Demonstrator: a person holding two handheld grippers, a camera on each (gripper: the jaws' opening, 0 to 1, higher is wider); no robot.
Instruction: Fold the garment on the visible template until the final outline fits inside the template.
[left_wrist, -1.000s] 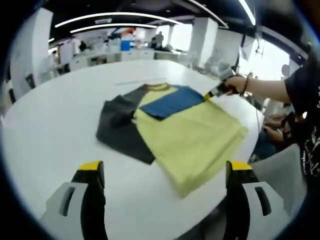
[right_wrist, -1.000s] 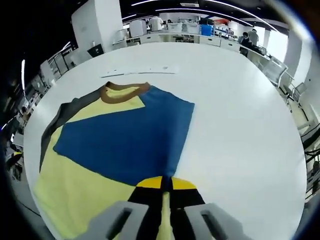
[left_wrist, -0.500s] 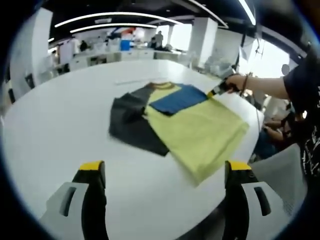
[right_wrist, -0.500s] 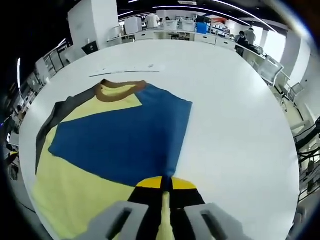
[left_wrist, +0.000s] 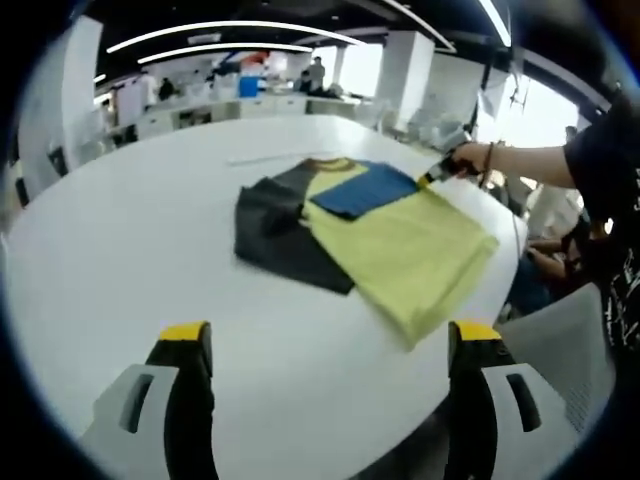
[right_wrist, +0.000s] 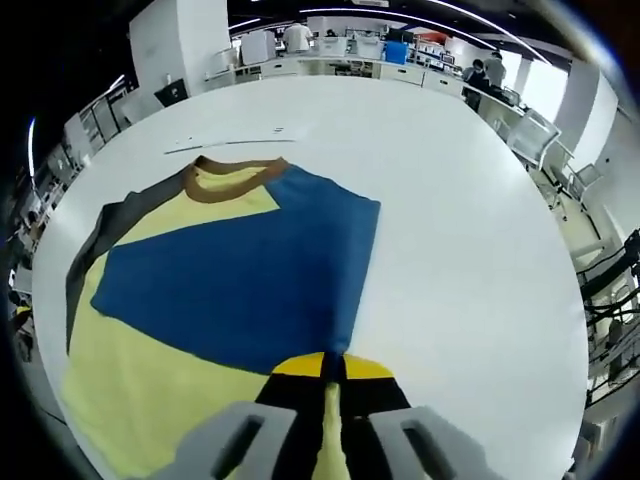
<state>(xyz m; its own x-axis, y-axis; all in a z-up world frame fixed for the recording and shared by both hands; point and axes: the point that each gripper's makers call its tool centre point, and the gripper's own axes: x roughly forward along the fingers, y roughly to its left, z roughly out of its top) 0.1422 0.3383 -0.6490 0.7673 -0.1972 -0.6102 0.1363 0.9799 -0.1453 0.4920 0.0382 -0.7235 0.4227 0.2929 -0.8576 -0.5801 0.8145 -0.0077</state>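
1. Office desks and ceiling light strips ring a broad white table (left_wrist: 90, 260), where a garment (left_wrist: 400, 250) lies spread towards the person's edge.

2. Right gripper (right_wrist: 330, 368), in the right gripper view, has its yellow-tipped jaws pressed together on a thin edge of yellow fabric at the base of the blue sleeve (right_wrist: 240, 280). The pinch appears meant to hold that edge so the sleeve stays folded across the chest.

3. Blue sleeve lies flat over the yellow body, reaching up beside the brown collar (right_wrist: 225, 180), which sits nearer the table's far edge.

4. Left gripper (left_wrist: 325, 345) hangs above bare table with jaws spread wide and nothing between them, well apart from the shirt, seemingly ready for the other side.

5. Dark sleeve (left_wrist: 285, 235) lies open on the shirt's opposite side, so the fold looks partly done.

6. Person's hand (left_wrist: 475, 160), seen in the left gripper view, extends on a straight arm across the table's near corner, carrying the right gripper at the shirt's edge.

7. No template outline can be made out.
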